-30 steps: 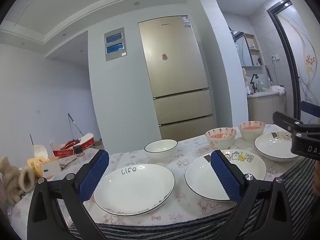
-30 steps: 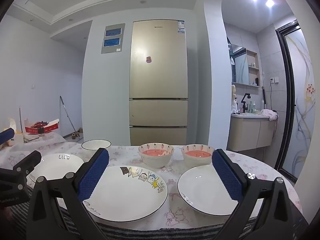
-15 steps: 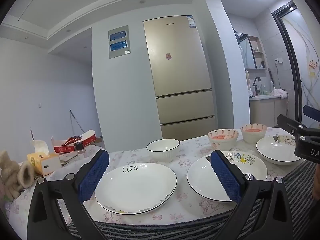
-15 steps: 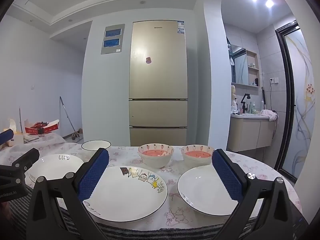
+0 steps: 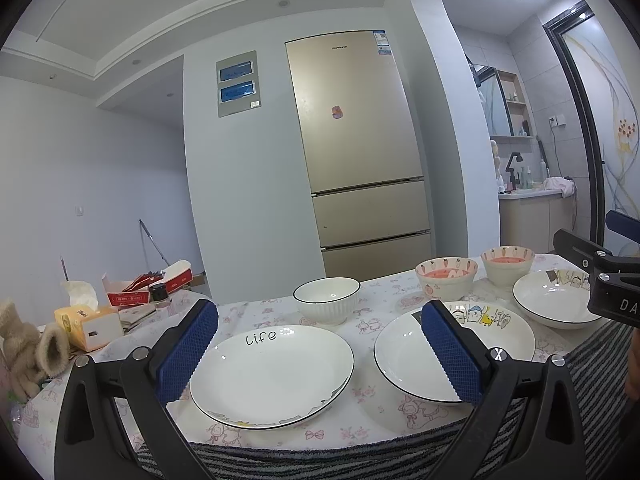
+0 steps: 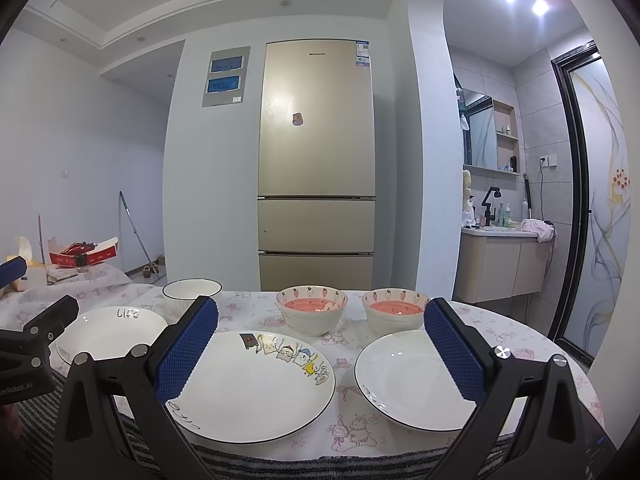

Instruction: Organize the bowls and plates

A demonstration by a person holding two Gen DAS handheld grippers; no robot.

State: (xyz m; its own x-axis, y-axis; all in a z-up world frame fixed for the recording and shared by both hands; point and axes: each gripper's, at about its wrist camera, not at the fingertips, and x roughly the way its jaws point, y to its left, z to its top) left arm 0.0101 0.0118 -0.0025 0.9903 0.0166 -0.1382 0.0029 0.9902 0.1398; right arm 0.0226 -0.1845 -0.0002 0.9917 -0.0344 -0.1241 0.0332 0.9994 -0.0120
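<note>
Shows almost nothing new on the bench [image 5: 372, 412] over the last second: only a slight levelling and swing of the left wrist view, shifting the fridge [image 5: 360, 160] a little to the right, with the right wrist view holding practically as before. Finds the left hand-held gripper [image 5: 318, 344] released and empty, spread wide above the near edge, framing the "life" plate [image 5: 272, 376] without touching it. Finds the right hand-held gripper [image 6: 320, 344] equally released and empty, spanning the cartoon plate [image 6: 256, 388] and the near left part of the plain plate [image 6: 408, 384]. Leaves all three plates flat and apart in a near row, left to right. Leaves the white bowl [image 5: 326, 300] just beyond the "life" plate, and the two pink bowls [image 6: 312, 316] [image 6: 394, 314] side by side at the far right, behind the other two plates. Points, as a judgement, to aiming rather than doing: no stacking begun, nothing gripped, the whole task ahead. Suggests a first pick at a plate rim, likely needing a low, tilted approach to get under the thin edge.
</note>
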